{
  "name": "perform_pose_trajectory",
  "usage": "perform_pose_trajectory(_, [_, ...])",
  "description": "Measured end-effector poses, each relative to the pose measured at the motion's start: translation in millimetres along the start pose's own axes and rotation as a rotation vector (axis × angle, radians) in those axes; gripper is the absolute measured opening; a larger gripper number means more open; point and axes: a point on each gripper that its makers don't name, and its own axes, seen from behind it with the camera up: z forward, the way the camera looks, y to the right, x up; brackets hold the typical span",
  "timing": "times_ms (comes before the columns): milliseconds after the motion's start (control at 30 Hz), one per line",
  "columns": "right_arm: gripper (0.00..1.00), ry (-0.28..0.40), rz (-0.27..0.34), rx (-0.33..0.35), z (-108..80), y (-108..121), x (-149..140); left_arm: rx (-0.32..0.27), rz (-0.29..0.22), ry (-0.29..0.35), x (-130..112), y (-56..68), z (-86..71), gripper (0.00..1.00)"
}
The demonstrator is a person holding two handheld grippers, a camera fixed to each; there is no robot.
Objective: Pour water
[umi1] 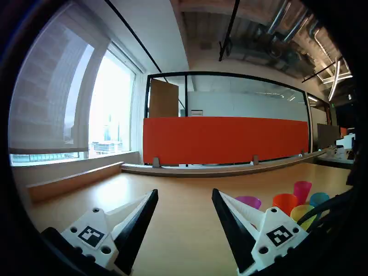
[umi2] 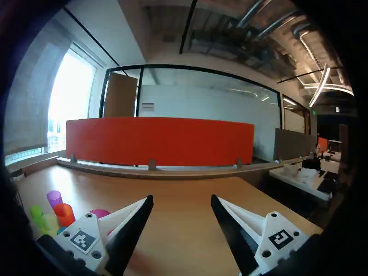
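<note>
Left gripper point(umi1: 185, 192): fingers spread apart over the wooden desk point(umi1: 184, 230). A cluster of coloured cups point(umi1: 285, 201) stands on the desk to its right. The near finger and dark cables point(umi1: 332, 207) cover the cups' lower parts. Right gripper point(umi2: 181, 198): fingers likewise spread. In the right gripper view the cups point(umi2: 64, 213) stand at lower left, and the magenta cup point(umi2: 99, 213) is half hidden behind a finger. Cup contents cannot be determined.

No legible text; wall notice point(umi1: 196, 112) seems blurred.
</note>
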Motion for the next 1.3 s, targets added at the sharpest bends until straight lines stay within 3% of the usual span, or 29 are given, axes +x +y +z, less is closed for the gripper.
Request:
perform_pose_trajectory(500, [0.97, 0.001, 0.009, -0.005, -2.5, 3.3, 3.8, -0.001, 0.034, -0.006, -9.2, -5.0, 14.3, 0.86])
perform_pose_trajectory(867, [0.97, 0.004, 0.003, -0.008, -2.6, 5.1, 6.9, -0.010, 0.005, -0.019, -14.1, -4.8, 18.4, 0.86])
perform_pose_trajectory(1300, [0.97, 0.017, 0.003, -0.009, -7.5, 9.1, 11.5, -0.020, 0.007, -0.052, -23.1, -0.8, 21.1, 0.86])
